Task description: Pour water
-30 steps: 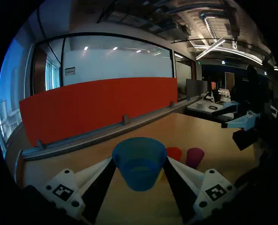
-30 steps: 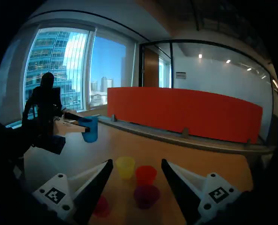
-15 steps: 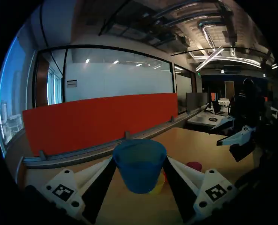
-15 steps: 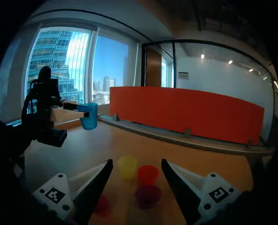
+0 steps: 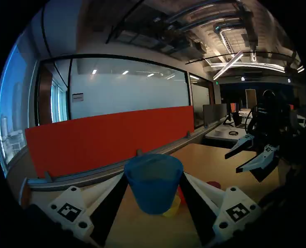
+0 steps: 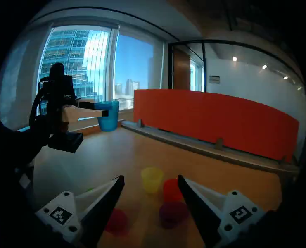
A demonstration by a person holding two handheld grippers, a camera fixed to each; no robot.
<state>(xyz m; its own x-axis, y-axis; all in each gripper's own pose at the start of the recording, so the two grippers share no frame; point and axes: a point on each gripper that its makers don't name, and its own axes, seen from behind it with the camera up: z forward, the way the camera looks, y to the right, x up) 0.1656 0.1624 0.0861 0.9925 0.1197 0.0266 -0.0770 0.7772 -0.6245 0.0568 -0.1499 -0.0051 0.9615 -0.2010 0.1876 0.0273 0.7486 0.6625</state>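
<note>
Now: blue cup pinched aloft, small cups waiting below

Nearest, at the lower centre of the left gripper view, my left tongs (image 5: 153,175) pinch the blue cup (image 5: 153,192) upright by its sides. I cannot tell how much water it holds. My right tongs (image 6: 150,178) are spread and empty above the table (image 6: 111,157). Ahead of them stand a purple cup (image 6: 172,211), a red cup (image 6: 170,191) and a yellow cup (image 6: 151,182), seemingly empty. Tipping from this height, well apart from them, I would likely splash or miss.

No legible text. Wall sign (image 5: 77,97) too small to read; marker squares (image 5: 69,211) bear patterns only.
</note>
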